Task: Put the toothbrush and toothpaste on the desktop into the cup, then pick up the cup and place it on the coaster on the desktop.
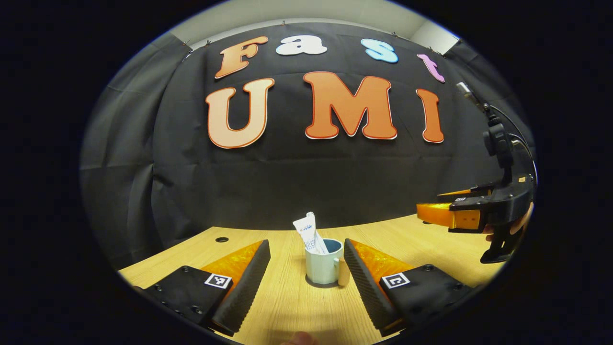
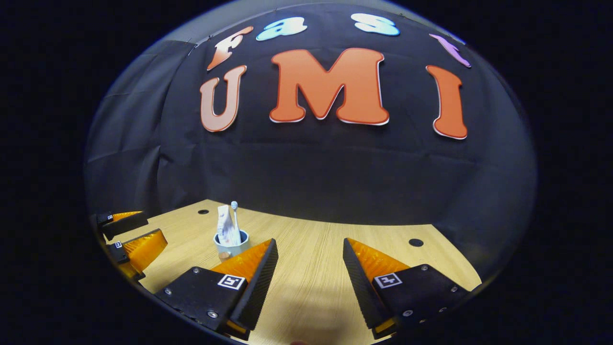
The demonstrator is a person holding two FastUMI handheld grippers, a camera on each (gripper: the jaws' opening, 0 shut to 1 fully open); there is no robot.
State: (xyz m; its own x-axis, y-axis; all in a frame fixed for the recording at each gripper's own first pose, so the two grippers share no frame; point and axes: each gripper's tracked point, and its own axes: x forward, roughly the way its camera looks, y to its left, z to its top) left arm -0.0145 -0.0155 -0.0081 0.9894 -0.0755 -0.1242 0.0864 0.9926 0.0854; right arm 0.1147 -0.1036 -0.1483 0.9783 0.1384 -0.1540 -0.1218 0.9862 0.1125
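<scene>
Jaws spread, cup (image 1: 323,266) between, untouched

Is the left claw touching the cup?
Apart. In the left gripper view, the cup stands on the desk between the open left gripper's fingers, bare wood either side.

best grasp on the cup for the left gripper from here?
Probably the cup body, mid-wall, taken head-on: it stands upright on the desk, centred ahead of the open left gripper. Its handle points toward the gripper's right finger, so stay below the rim; the toothpaste sticks out above.
</scene>
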